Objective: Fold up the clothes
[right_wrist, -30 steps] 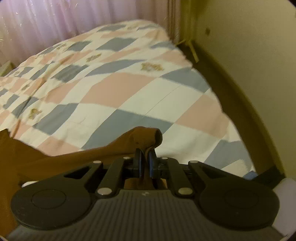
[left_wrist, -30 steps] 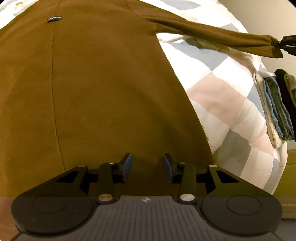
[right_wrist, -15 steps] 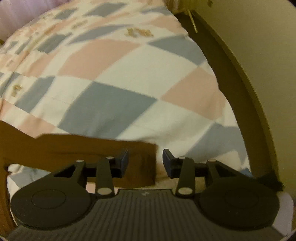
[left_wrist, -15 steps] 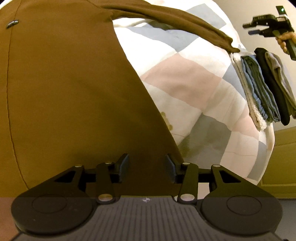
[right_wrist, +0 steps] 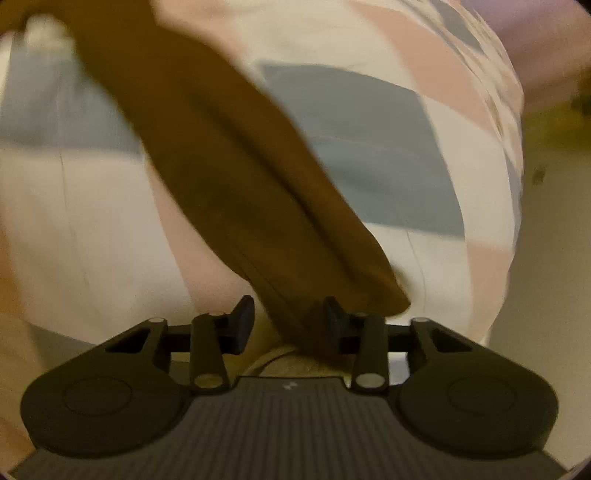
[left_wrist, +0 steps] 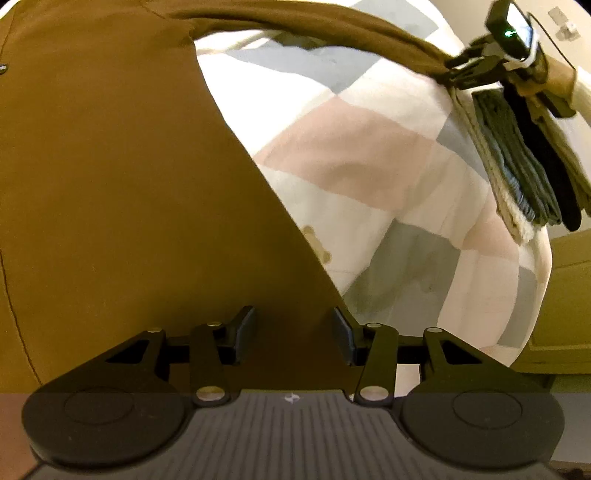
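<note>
A brown long-sleeved garment [left_wrist: 129,184] lies spread on the checked bedspread [left_wrist: 369,147]. My left gripper [left_wrist: 295,332] hovers open over its lower right edge, with cloth showing between the fingers but not pinched. Its sleeve [left_wrist: 332,22] stretches to the upper right, where my right gripper [left_wrist: 458,70] sits at the cuff. The right wrist view is blurred. There the sleeve [right_wrist: 229,166] runs down between the fingers of the right gripper [right_wrist: 288,325], whose jaws are closing. The cloth lies against the right finger, and a gap shows at the left finger.
A stack of folded clothes [left_wrist: 517,166] lies at the bed's right edge, just below the right gripper. A person's hand [left_wrist: 554,74] holds that gripper. The bed's wooden frame [left_wrist: 561,295] and a wall border the right side.
The right gripper let go of the sleeve cuff, lifted and rolled, then dropped back onto the sleeve end. The left gripper slid right along the garment to its right edge.
</note>
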Demonstrator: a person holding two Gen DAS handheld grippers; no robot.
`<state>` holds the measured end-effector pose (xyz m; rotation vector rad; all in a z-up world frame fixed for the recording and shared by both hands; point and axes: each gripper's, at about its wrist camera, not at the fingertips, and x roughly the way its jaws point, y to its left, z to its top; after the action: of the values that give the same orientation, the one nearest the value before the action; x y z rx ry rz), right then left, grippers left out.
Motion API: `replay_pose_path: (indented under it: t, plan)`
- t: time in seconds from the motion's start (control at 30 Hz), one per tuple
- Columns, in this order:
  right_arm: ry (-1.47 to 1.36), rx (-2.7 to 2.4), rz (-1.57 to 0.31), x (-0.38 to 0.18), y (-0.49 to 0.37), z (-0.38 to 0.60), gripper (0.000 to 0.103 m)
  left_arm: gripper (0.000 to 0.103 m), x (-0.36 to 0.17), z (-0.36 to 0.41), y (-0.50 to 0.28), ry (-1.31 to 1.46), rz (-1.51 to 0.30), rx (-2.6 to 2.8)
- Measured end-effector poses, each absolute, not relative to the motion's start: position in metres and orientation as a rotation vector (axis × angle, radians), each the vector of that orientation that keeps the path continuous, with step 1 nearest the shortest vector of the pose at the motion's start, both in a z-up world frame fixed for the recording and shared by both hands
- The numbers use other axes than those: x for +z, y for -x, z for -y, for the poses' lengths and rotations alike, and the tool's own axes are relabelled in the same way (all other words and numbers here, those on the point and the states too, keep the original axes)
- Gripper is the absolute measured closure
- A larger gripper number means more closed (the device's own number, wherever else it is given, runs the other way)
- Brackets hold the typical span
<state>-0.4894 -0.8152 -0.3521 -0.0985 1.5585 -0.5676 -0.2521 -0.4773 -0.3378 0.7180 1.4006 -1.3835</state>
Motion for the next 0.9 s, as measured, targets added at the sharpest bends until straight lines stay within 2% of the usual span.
replay_pose_path:
  t: [0.03,0.1,0.33,0.47,0.5,0.53,0.6,0.63,0.73,0.83,0.9]
  plan:
    - [0.129,-0.528,-1.569,-0.357,0.486,0.811,0.079,0.056,-0.338,0.476,0.251,-0.721,-1.404,-1.381]
    - [0.168,-0.464,-1.589,-0.359,0.483,0.805,0.103,0.056,-0.338,0.474,0.250,-0.718,-1.411,-1.374]
    - [0.304,-0.388,-1.649,-0.324,0.488,0.780,0.103,0.056,-0.335,0.463,0.244,-0.685,-1.442,-1.390]
    - [0.333,-0.339,-1.793,-0.360,0.485,0.769,0.103,0.056,-0.329,0.442,0.242,-0.657,-1.473,-1.359]
    - [0.371,-0.373,-1.792,-0.362,0.482,0.766,0.096,0.055,-0.325,0.434,0.239,-0.638,-1.480,-1.340]
    - [0.395,-0.423,-1.769,-0.359,0.477,0.763,0.076,0.053,-0.321,0.425,0.235,-0.619,-1.486,-1.320]
    - [0.404,-0.523,-1.679,-0.338,0.465,0.752,0.048,0.049,-0.309,0.398,0.217,-0.578,-1.471,-1.221]
    - [0.378,-0.574,-1.618,-0.322,0.459,0.744,0.044,0.048,-0.303,0.384,0.207,-0.565,-1.455,-1.162]
    - [0.125,-0.620,-1.385,-0.269,0.444,0.705,0.041,0.048,-0.289,0.341,0.170,-0.576,-1.371,-0.969]
    - [-0.481,-0.444,-1.098,-0.251,0.445,0.669,0.036,0.044,-0.282,0.290,0.120,-0.533,-1.296,-0.754]
    - [-0.811,-0.381,-1.013,-0.279,0.448,0.641,0.036,0.040,-0.284,0.255,0.084,-0.465,-1.267,-0.630]
